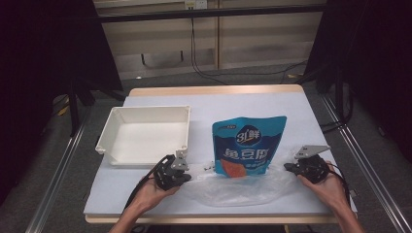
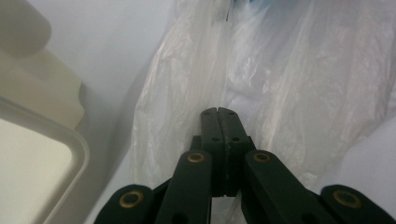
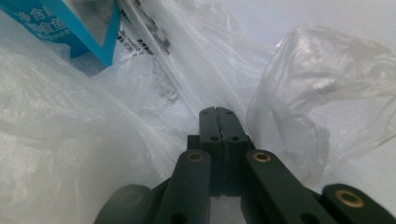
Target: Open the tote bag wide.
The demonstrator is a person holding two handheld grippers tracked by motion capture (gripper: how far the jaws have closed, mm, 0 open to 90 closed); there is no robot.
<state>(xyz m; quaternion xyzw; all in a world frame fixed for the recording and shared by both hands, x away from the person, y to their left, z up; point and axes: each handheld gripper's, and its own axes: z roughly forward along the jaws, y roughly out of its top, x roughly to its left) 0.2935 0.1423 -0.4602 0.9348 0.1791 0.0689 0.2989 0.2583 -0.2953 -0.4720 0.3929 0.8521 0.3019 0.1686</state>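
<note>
A blue snack pouch (image 1: 248, 141) lies on the white table cover, its lower end over a crumpled clear plastic bag (image 1: 243, 187) near the front edge. My left gripper (image 1: 188, 175) rests at the bag's left end with its jaws shut. In the left gripper view the closed tips (image 2: 218, 111) lie over the bag (image 2: 280, 70). My right gripper (image 1: 286, 167) sits at the bag's right end, also shut. In the right gripper view its tips (image 3: 217, 110) are among folds of the bag (image 3: 70, 116), with a pouch corner (image 3: 70, 28) beyond. I cannot tell whether either pinches film.
A white rectangular tray (image 1: 145, 109) with nothing in it stands at the left of the table, just beyond my left gripper; its rounded rim (image 2: 70, 140) is close at that gripper's left. Dark stands and cables flank the table, and metal rails run along both sides.
</note>
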